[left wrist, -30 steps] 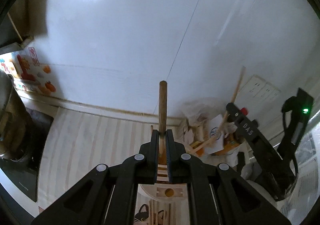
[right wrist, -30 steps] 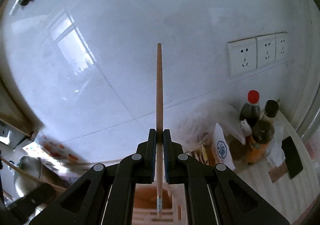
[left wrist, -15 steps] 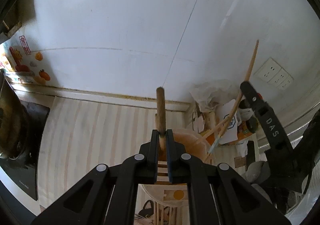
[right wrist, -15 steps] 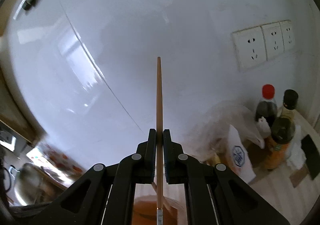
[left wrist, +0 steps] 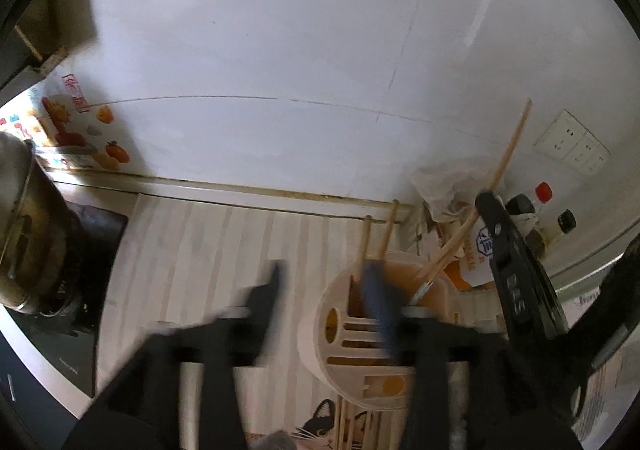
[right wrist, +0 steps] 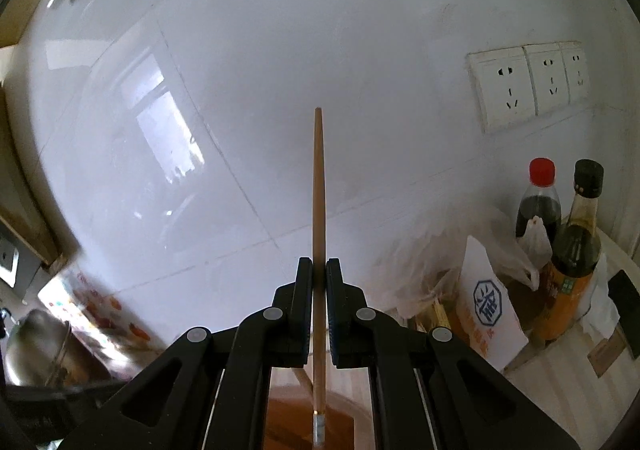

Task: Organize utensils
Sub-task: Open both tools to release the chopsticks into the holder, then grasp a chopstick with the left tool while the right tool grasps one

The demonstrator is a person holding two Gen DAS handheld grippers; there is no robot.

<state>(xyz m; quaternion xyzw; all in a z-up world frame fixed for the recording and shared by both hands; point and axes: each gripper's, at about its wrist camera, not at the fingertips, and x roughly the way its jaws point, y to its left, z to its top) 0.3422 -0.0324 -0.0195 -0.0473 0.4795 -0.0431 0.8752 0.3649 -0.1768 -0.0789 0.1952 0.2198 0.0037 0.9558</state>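
Note:
A round wooden utensil holder (left wrist: 352, 334) stands on the striped counter in the left wrist view, with two wooden sticks (left wrist: 374, 238) upright in it. My left gripper (left wrist: 324, 282) is open, blurred, its fingers (left wrist: 268, 294) spread beside the holder. My right gripper (right wrist: 319, 274) is shut on a long wooden chopstick (right wrist: 319, 186) with a metal tip, held upright over the holder (right wrist: 288, 422). That chopstick (left wrist: 500, 170) and the right gripper show at the right of the left wrist view.
Two sauce bottles (right wrist: 560, 226), a paper packet (right wrist: 488, 302) and a plastic bag stand right of the holder. Wall sockets (right wrist: 528, 86) sit above them. A metal pot (left wrist: 24, 226) on a stove is at the left. White wall behind.
My left gripper has opened and let go of the wooden stick, which now stands in the holder. The right gripper has lowered its chopstick tip toward the holder.

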